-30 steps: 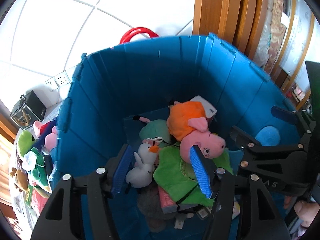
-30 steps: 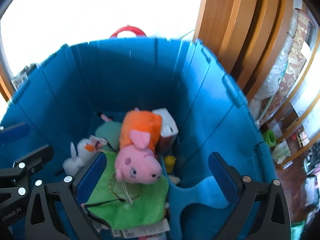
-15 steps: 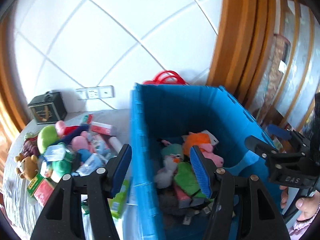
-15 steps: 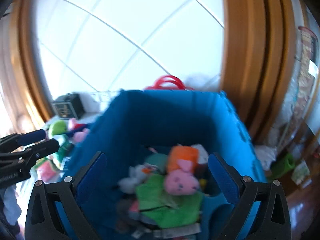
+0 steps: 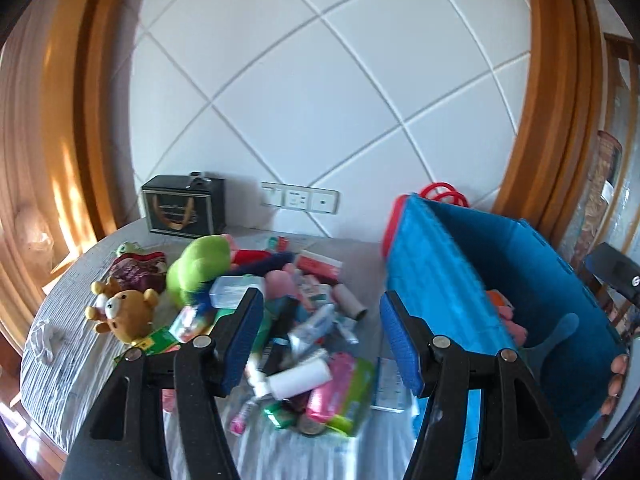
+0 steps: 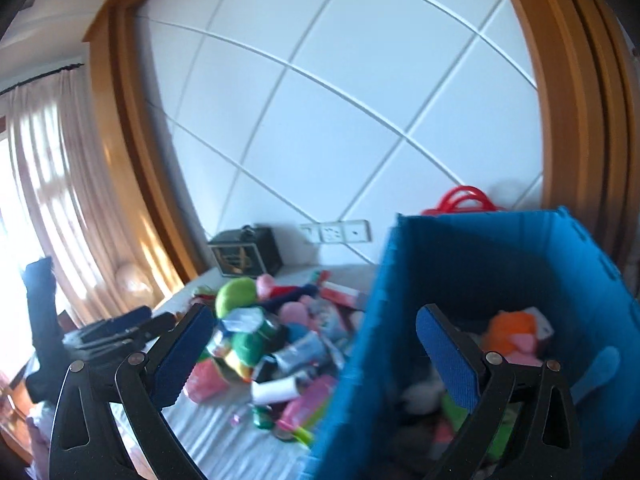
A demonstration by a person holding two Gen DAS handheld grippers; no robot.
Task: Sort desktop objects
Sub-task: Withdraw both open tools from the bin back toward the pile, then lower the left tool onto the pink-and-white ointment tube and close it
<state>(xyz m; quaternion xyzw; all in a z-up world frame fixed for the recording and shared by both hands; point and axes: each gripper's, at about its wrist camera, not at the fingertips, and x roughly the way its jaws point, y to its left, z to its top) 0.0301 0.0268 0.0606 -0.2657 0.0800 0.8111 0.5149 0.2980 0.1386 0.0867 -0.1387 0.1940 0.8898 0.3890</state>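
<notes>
While both tools hang above the cloth-covered surface (image 5: 64, 364), the left tool (image 5: 322, 344) is released, its blue pads spread wide with nothing between them, over the pile of small objects (image 5: 304, 332) in the middle of the surface. The right tool (image 6: 316, 352) is likewise released and empty, straddling the near left wall of the blue bin (image 6: 472, 256). That bin stands at the right edge of the surface, with an orange and pink plush (image 6: 516, 334) lying inside it. In the pile, a white bottle (image 5: 298, 378) lies near the front edge beside a green and pink pack (image 5: 340, 392). A brown bear plush (image 5: 122, 312) sits toward the left edge, just beside a green plush (image 5: 198, 266). A dark box (image 5: 184, 210) stands at the back edge against the wall.
</notes>
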